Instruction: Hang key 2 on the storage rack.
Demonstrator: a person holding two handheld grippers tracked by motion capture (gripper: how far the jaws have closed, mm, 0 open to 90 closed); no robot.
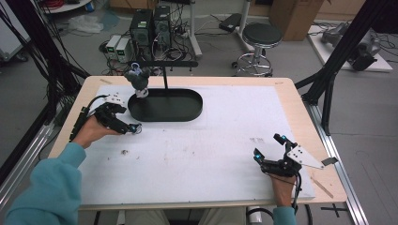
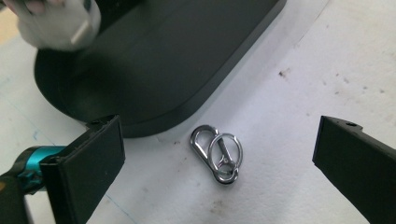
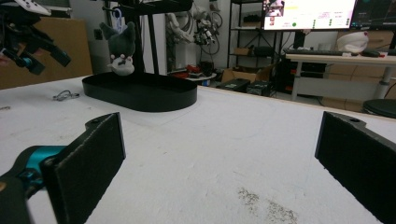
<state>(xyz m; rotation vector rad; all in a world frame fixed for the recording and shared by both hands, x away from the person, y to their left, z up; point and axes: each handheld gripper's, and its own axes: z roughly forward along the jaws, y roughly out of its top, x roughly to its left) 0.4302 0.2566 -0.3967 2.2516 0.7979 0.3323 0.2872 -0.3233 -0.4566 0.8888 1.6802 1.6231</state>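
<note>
A silver snap clasp with a key ring (image 2: 217, 153) lies flat on the white mat, just in front of the black oval tray (image 2: 154, 60). My left gripper (image 2: 219, 133) hovers open over the clasp, one jaw on each side, touching nothing. In the high view the left gripper (image 1: 129, 119) sits by the tray's (image 1: 187, 115) near-left rim. A grey and white plush toy (image 1: 139, 80) hangs from a black stand (image 1: 165, 70) over the tray's left end. My right gripper (image 1: 268, 146) is open and holds nothing at the mat's near right.
The white mat (image 1: 211, 140) covers most of the wooden table (image 1: 300, 108). From the right gripper view, the tray (image 3: 140, 91), plush toy (image 3: 122, 49) and clasp (image 3: 65, 95) lie far off to the left. A small dark speck (image 1: 124, 152) marks the mat near the left forearm.
</note>
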